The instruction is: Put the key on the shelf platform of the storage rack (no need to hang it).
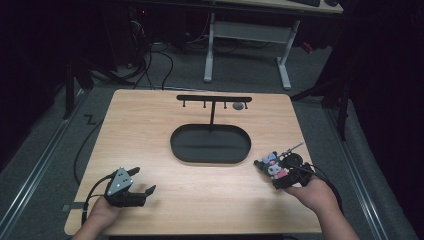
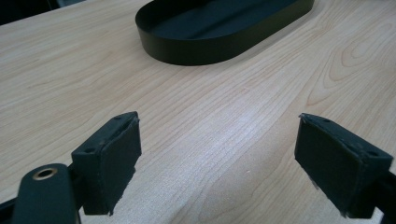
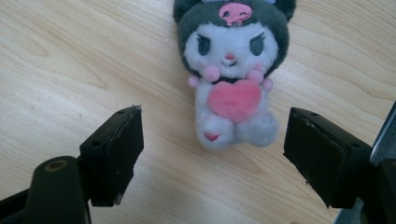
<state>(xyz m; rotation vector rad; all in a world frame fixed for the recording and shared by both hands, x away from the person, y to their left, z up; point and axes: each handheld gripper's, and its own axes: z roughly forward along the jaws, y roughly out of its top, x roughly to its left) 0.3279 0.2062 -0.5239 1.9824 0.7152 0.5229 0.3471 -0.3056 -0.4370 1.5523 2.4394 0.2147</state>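
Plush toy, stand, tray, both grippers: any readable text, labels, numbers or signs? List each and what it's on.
No readable text in any view.
Plush toy: no words; a pink skull emblem on its dark hood and a pink heart on its front, pictures and not lettering.
Black oval tray: plain, no label.
Hook stand: no markings legible.
Left gripper, right gripper: no print can be made out on the bodies or jaws.
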